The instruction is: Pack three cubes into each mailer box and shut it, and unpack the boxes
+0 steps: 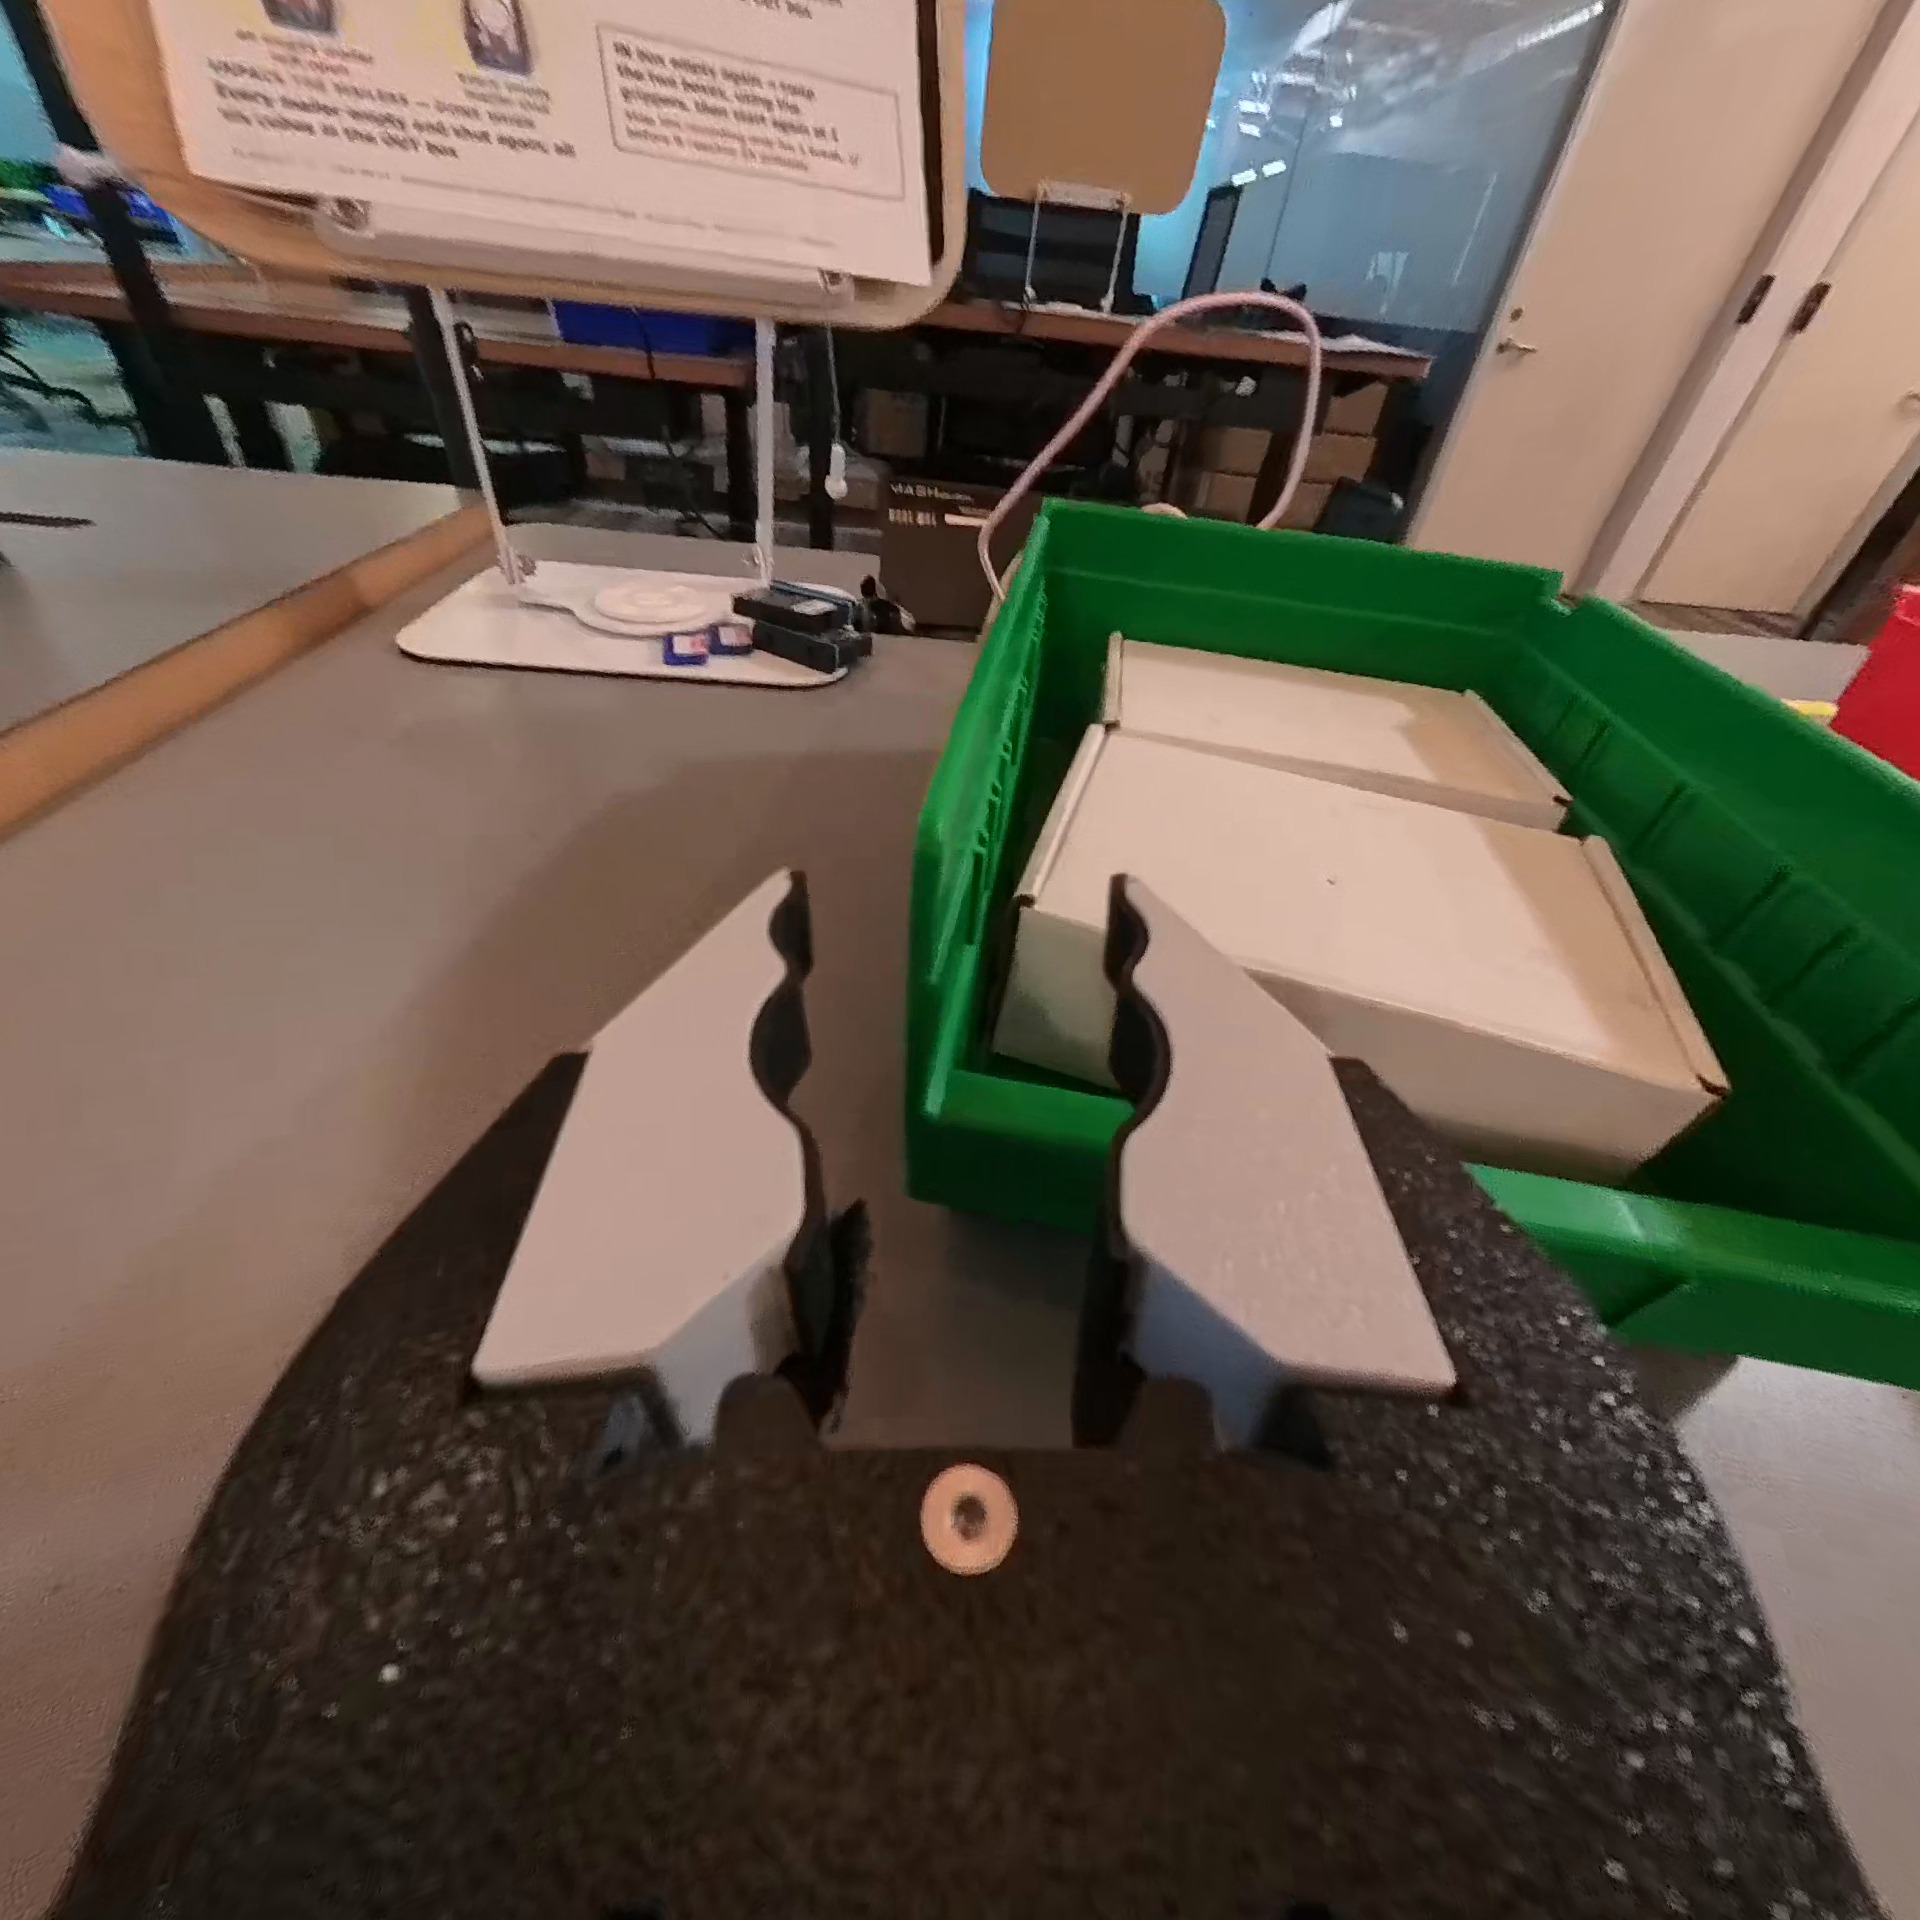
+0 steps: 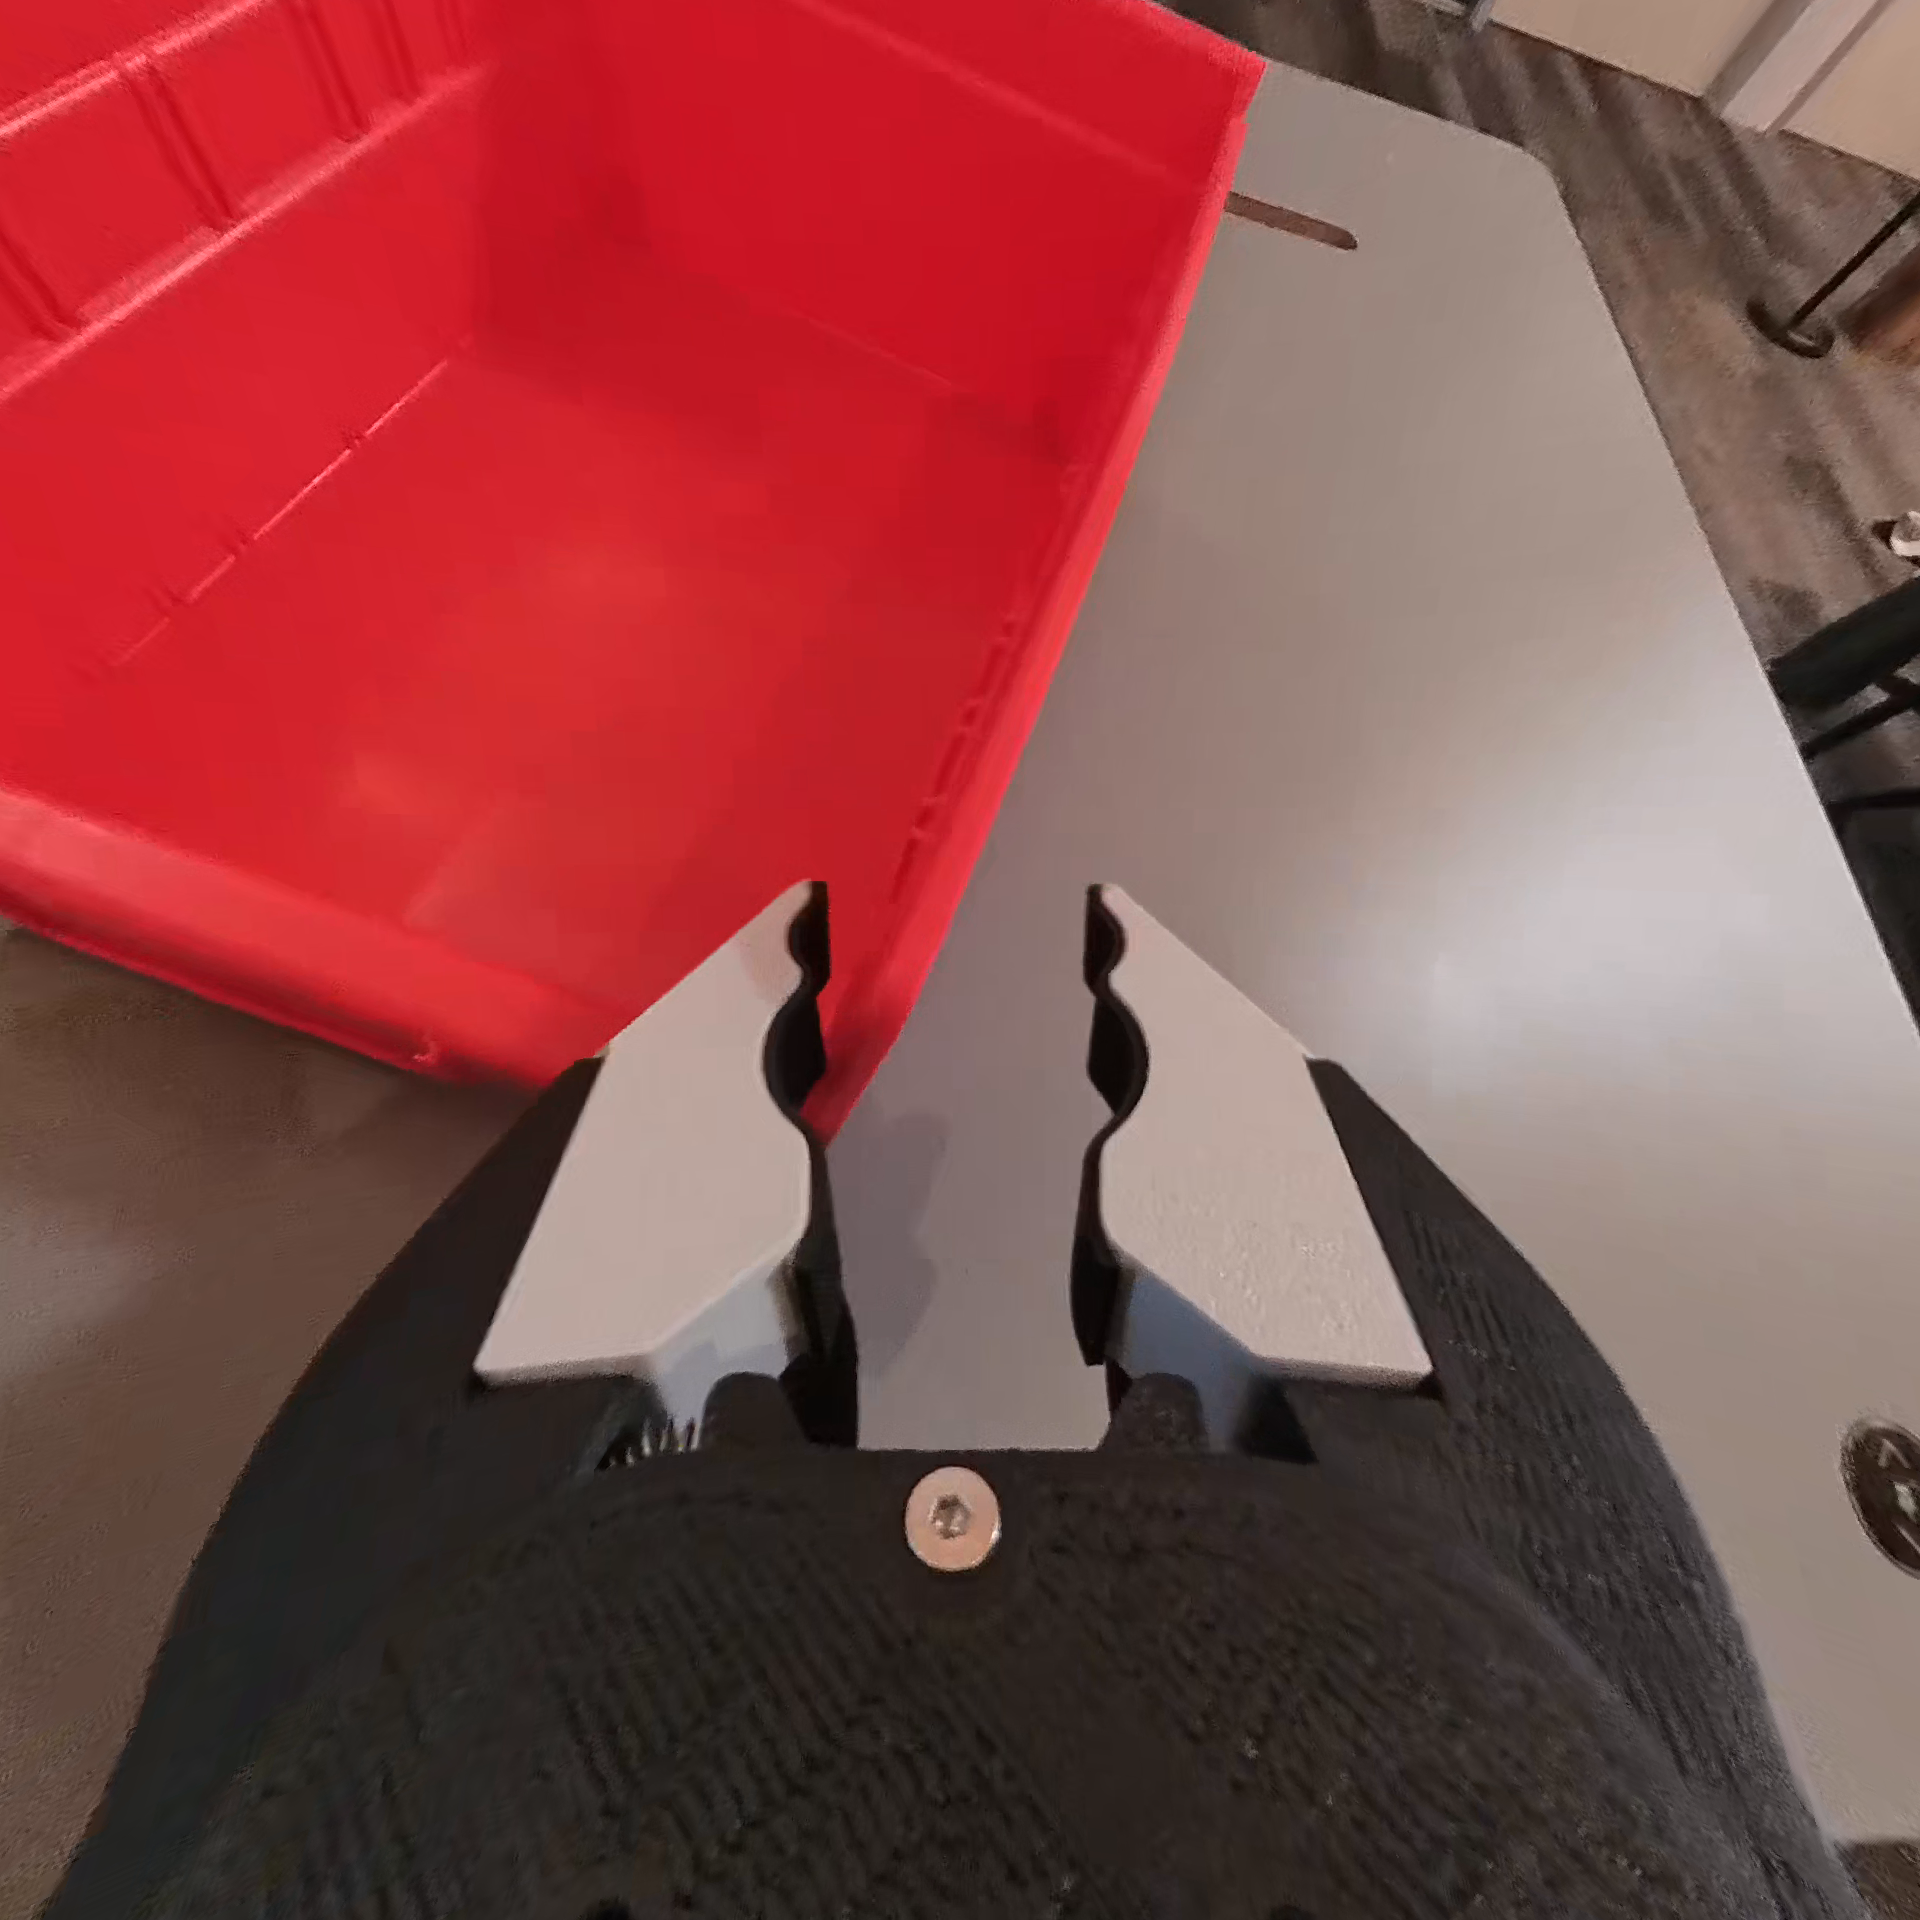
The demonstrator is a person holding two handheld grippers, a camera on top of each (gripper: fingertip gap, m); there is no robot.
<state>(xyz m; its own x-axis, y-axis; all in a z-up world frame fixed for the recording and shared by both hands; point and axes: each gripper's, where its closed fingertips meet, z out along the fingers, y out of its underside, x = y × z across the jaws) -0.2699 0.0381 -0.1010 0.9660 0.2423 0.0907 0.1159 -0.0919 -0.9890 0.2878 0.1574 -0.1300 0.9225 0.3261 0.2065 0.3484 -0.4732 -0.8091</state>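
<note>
Item: left gripper (image 1: 956, 894), grey fingers with black wavy pads, jaws parted to a middling gap and holding nothing; we see it hovering over the near left corner of the green plastic bin (image 1: 1621, 790), with only the grey surface (image 1: 416, 935) and the bin's wall showing between the pads. Item: two white cardboard mailer boxes (image 1: 1382, 935), both shut, lying flat side by side inside the green bin, the nearer one just behind the left gripper's right fingertip. Item: right gripper (image 2: 956, 904), same build, jaws likewise partly open and bare, poised above the near right corner of the red plastic bin (image 2: 312, 914), whose floor shows nothing in the part we can see. Item: cubes, none visible in either view; whether they sit inside the shut boxes we cannot tell. Item: white stand with a printed sheet (image 1: 582, 104) at the back of the surface, small dark oddments on its base. Step in hand, as we judge it: the start of a box pickup, most likely for unpacking, since both boxes are shut. Next move, in our judgement: bring the left gripper over the bin wall, widen the jaws enough to span the nearer box's edge, close firmly and lift it clear without snagging the wall
</note>
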